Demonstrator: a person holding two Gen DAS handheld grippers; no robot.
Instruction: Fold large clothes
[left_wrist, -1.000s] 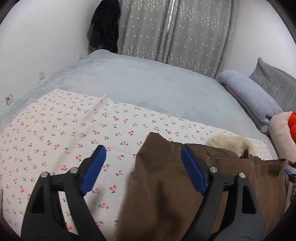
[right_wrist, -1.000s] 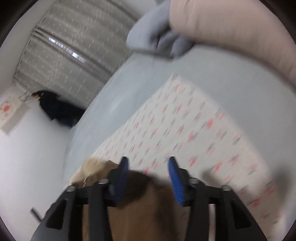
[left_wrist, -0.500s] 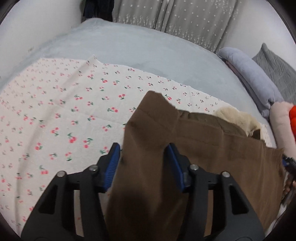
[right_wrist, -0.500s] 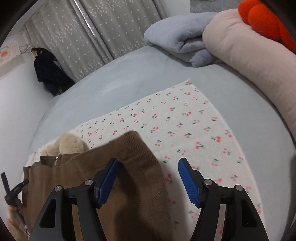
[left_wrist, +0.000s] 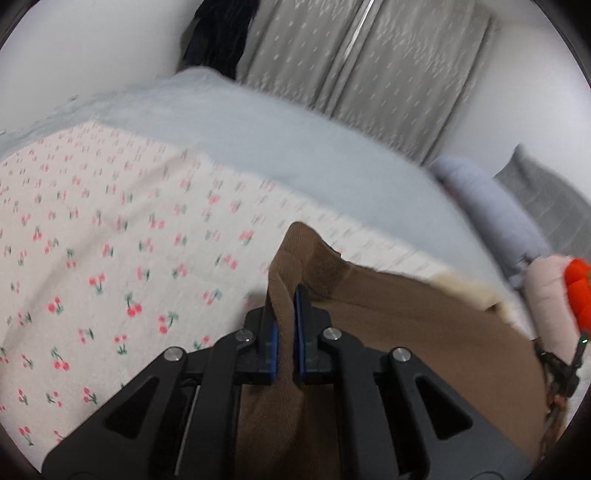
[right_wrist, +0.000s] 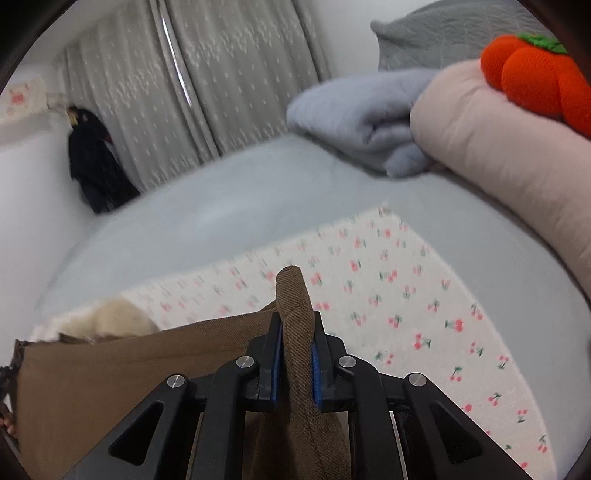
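Left wrist view: brown garment (left_wrist: 406, 332) corner pinched in left gripper (left_wrist: 284, 314), jaws just closed; right gripper (right_wrist: 297, 332) likewise clamped on the opposite corner, judged ready for a fold across the cherry-print sheet (left_wrist: 92, 240).

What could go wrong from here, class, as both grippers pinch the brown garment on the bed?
1. The left gripper and right gripper, jaws just closed, each pinch only a narrow ridge of the brown garment; heavy cloth may slip out when lifted.
2. The garment lies on the loose cherry-print sheet, which could drag along.
3. The cream fleece lining may flop out and spoil the fold.
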